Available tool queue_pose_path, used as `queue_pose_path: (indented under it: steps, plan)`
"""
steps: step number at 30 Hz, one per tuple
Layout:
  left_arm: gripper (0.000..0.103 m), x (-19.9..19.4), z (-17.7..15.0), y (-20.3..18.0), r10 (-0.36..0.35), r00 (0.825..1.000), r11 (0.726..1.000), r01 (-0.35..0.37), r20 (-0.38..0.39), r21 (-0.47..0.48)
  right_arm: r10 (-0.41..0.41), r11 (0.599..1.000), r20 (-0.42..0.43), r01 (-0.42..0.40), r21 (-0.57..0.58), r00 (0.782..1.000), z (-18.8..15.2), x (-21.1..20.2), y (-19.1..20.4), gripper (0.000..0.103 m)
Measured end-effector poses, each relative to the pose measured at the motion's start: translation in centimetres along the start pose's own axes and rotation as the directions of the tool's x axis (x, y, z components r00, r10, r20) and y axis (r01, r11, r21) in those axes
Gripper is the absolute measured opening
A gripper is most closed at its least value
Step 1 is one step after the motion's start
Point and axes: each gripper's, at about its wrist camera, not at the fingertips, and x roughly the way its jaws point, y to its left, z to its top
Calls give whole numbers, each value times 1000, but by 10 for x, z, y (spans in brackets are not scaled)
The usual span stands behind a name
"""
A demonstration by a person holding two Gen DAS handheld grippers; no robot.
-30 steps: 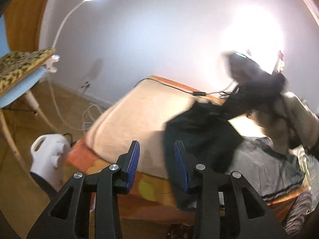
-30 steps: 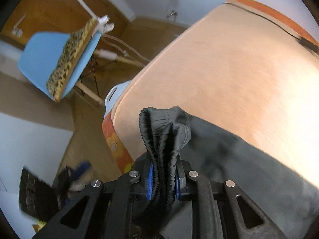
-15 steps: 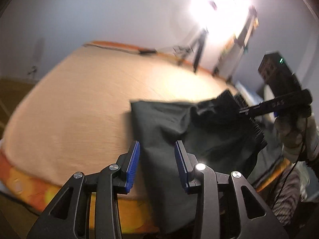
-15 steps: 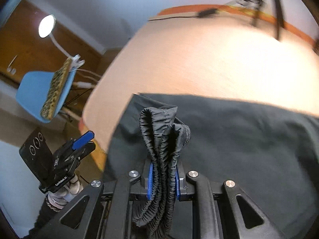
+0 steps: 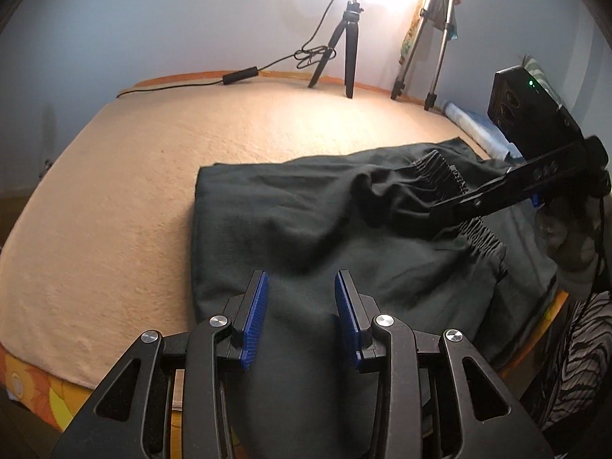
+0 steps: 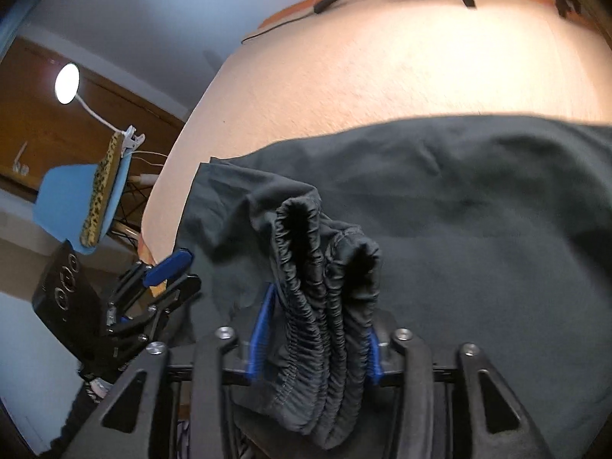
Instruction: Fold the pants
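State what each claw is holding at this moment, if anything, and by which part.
The right claw has the dark pants by their bunched elastic waistband, though its pads look slightly apart. The left claw is open above the fabric, holding nothing.

Bare beige bed (image 5: 160,176) spreads from nine to twelve o'clock of the dark pants (image 5: 306,229), open room for a hand to pass. At twelve to one o'clock along the far edge stand a black tripod (image 5: 344,38), a silver tripod (image 5: 432,38) and a cable with its box (image 5: 239,75). At three o'clock the right tongs (image 5: 455,206) reach over the waistband.
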Motion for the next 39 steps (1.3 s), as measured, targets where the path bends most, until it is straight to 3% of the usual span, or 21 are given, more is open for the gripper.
queue_pose_path:
  steps: [3, 9, 11, 12, 15, 20, 24, 32, 39]
  plan:
    - [35, 1, -3, -1, -5, 1000, 1000, 5, -6, 6, 26, 999, -12, -26, 37, 1000, -1, -6, -11, 57]
    - [35, 6, -7, -19, 2, 1000, 994, -1, -11, 109, -45, 997, -53, 48, 62, 998, 3, -6, -9, 59]
    - [35, 7, -8, -26, 9, 1000, 989, -7, -12, 147, -89, 995, -50, 91, 47, 995, 5, -1, 1, 46]
    - [35, 8, -8, -29, 12, 1000, 987, -9, -14, 160, -124, 992, -48, 126, 31, 991, 4, 1, 4, 31]
    - [35, 5, -7, -31, -2, 1000, 987, 4, -11, 158, -115, 993, -31, 116, 29, 993, 0, 0, 7, 19]
    - [35, -9, 7, -53, -110, 994, 977, 104, 25, 185, -17, 996, 43, 14, 84, 999, -15, -16, -4, 18]
    - [35, -4, 18, -77, -119, 993, 956, 117, -7, 269, -13, 994, 65, 6, 109, 998, -20, -17, -12, 17]
    - [35, -12, 27, -39, -50, 998, 989, 44, 42, 142, -77, 992, 138, 63, 106, 987, -43, -43, -16, 16]
    - [35, -5, 24, -24, -8, 1000, 994, 8, -2, 109, -117, 985, 136, 97, 143, 984, -45, -51, -23, 16]
